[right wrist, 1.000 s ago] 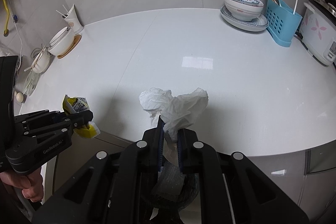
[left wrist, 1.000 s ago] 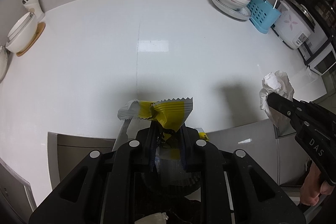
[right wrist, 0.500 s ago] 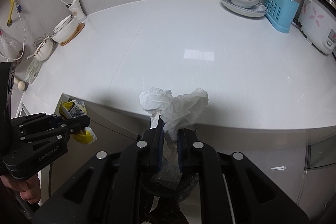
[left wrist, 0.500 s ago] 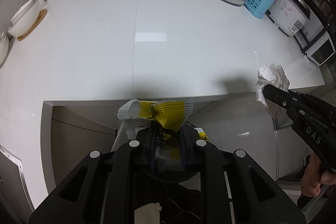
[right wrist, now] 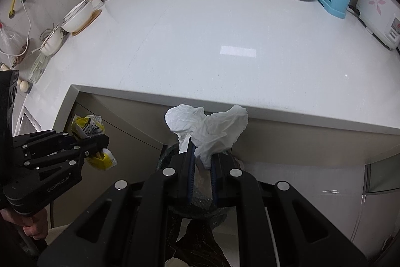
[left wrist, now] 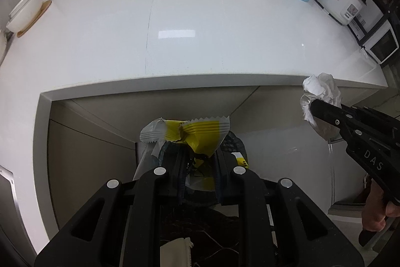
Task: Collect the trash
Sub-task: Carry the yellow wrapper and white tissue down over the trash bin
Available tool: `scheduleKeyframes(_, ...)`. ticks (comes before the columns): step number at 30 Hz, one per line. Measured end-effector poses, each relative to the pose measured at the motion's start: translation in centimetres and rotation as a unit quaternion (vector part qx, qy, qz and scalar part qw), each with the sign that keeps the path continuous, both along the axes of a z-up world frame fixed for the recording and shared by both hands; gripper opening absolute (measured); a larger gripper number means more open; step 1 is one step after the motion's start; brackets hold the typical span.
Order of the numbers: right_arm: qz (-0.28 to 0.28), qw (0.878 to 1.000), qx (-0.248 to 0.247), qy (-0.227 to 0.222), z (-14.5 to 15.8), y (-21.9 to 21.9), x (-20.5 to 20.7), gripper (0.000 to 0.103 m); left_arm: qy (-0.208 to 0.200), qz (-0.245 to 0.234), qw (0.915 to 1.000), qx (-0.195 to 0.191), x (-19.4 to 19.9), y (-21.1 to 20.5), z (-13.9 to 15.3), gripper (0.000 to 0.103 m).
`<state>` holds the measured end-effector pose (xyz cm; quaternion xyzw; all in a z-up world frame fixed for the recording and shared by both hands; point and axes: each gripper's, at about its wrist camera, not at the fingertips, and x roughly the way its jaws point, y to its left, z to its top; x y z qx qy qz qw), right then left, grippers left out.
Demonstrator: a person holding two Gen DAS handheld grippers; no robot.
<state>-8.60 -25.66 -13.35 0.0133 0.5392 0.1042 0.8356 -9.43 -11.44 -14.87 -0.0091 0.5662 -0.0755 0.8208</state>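
Left gripper (left wrist: 198,159) pinches yellow wrapper (left wrist: 197,131); right gripper (right wrist: 201,157) pinches crumpled tissue (right wrist: 207,126).

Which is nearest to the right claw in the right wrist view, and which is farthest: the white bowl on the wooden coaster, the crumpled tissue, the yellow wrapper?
1. Crumpled tissue: pinched in the right claw itself.
2. Yellow wrapper: lower left, in the left claw.
3. White bowl: far left on the counter, on its wooden coaster.

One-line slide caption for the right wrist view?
Right gripper clamps a crumpled white tissue just past the countertop edge.
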Motion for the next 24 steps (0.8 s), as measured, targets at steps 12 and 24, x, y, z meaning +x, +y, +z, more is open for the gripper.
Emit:
scheduleKeyframes(12, -0.012, 0.999, -0.005, 0.038, -4.7, -1.1, -0.9, 0.010, 0.012, -0.006, 0.9999, -0.002, -0.3, -1.1, -4.6, 0.017)
scheduleKeyframes(24, -0.004, 0.998, -0.018, 0.055, -8.9, -1.3, -0.9, 0.010, 0.014, -0.016, 0.9997, -0.014, 0.5, -2.0, -10.4, 0.017)
